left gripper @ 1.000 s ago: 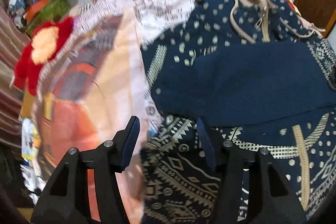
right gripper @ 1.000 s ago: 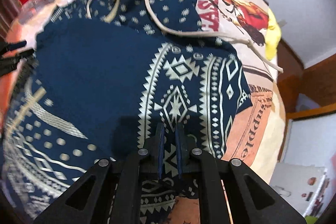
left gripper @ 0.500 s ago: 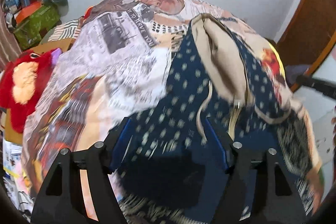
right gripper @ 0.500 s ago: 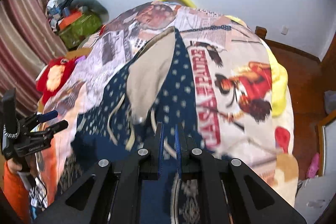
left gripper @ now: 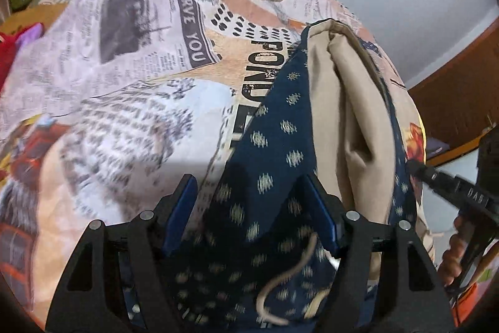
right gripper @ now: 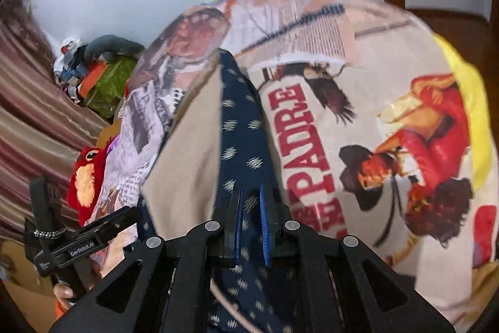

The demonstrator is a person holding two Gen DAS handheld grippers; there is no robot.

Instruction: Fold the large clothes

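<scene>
Hidden: our blue hoodie [left gripper: 274,145] runs under both tongs, so its lower part is cut off.
Room: bed cover [left gripper: 124,77] lies bare at 9 o'clock.
Left tongs [left gripper: 252,208]: spread wide over the hoodie.
Right tongs [right gripper: 251,214]: pinching the hoodie's blue cloth.

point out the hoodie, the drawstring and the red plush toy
hoodie [left gripper: 280,139]: left wrist view, navy dotted hood panel
drawstring [left gripper: 290,273]: left wrist view, the cord's looping middle
red plush toy [right gripper: 89,177]: right wrist view, its pale face patch
</scene>
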